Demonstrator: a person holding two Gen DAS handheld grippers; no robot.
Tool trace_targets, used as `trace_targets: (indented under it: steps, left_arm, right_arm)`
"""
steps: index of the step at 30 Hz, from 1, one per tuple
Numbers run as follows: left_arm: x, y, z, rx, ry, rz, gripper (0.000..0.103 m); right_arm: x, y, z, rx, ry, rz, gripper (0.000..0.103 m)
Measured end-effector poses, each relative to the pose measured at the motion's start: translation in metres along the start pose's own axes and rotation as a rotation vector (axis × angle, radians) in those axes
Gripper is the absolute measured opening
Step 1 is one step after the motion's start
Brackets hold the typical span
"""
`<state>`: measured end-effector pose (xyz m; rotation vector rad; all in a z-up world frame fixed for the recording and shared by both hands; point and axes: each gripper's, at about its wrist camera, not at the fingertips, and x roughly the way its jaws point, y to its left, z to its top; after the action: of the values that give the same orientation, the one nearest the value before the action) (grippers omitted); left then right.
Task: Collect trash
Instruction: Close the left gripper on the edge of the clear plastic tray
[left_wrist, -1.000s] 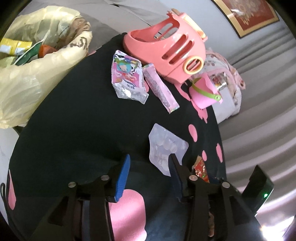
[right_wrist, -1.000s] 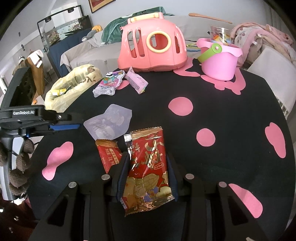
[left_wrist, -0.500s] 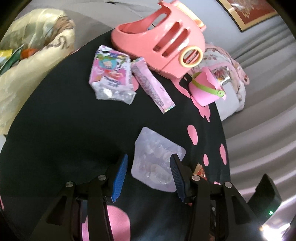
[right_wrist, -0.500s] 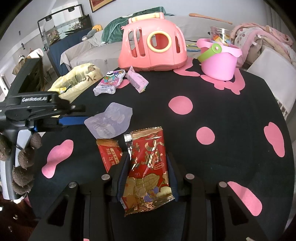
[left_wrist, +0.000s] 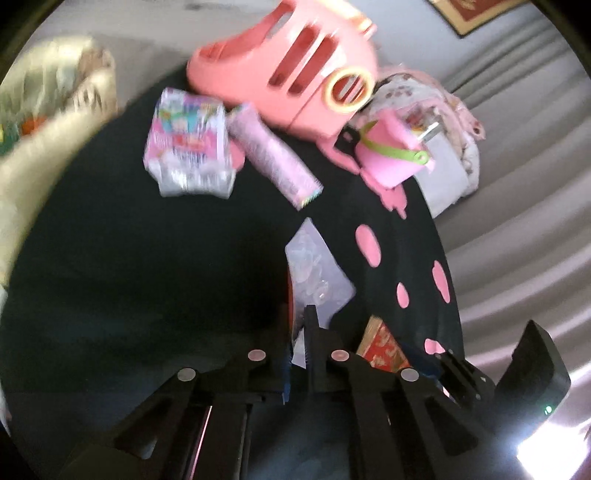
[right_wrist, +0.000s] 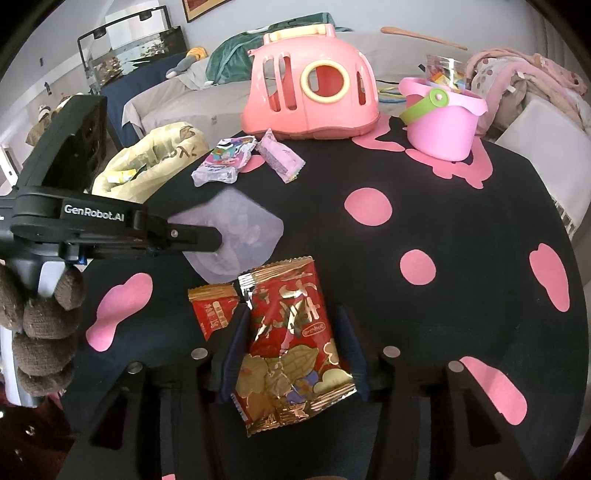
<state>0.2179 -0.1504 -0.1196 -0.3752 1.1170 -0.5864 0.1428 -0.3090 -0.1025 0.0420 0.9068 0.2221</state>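
My left gripper (left_wrist: 299, 332) has just closed its jaws on the near edge of the translucent, crumpled clear plastic wrapper (left_wrist: 317, 273); the film stands pinched between the pads and tilts up off the black round tabletop with pink blotches (right_wrist: 461, 206). The right wrist view confirms the grip: the left fingers (right_wrist: 199, 238) meet at the wrapper's left edge.

My right gripper (right_wrist: 291, 354) has just been opening its jaws. They now stand wide on either side of the red and gold foil snack packet (right_wrist: 291, 332), which lies flat on the tabletop between the pads, apparently not pressed by them. A smaller red sachet (right_wrist: 214, 310) lies just left of it, touching its corner.

Outstanding items: a colourful printed pouch (right_wrist: 225, 158) and a pink oblong wrapper (right_wrist: 280, 157) at the far side, beside the salmon-pink plastic toy basket (right_wrist: 310, 92). The pink bucket (right_wrist: 443, 118) sits far right.

Step in hand, in my judgement: pickup of the clear wrapper. The next move calls for carrying it left to the pale yellow plastic trash bag (right_wrist: 147, 166) beyond the table's left edge, keeping the thin film from slipping. Collection is early; most litter remains.
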Motion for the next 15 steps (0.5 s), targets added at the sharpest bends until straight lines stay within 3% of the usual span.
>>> trace_targets:
  steps: [8, 12, 14, 15]
  left_arm:
    - [-0.064, 0.000, 0.002, 0.160, -0.186, 0.163, 0.004]
    - [-0.101, 0.003, 0.001, 0.215, -0.271, 0.216, 0.004]
    - [-0.117, 0.006, 0.001, 0.220, -0.296, 0.212, 0.004]
    - [-0.122, 0.008, 0.000, 0.215, -0.303, 0.206, 0.004]
  right_arm:
    - [0.004, 0.012, 0.002, -0.069, 0.041, -0.028, 0.057]
    - [-0.002, 0.019, 0.004, -0.080, 0.029, 0.010, 0.043]
    - [-0.009, 0.028, 0.008, -0.106, 0.004, 0.013, 0.032]
    - [-0.013, 0.032, 0.011, -0.119, -0.010, 0.003, 0.032]
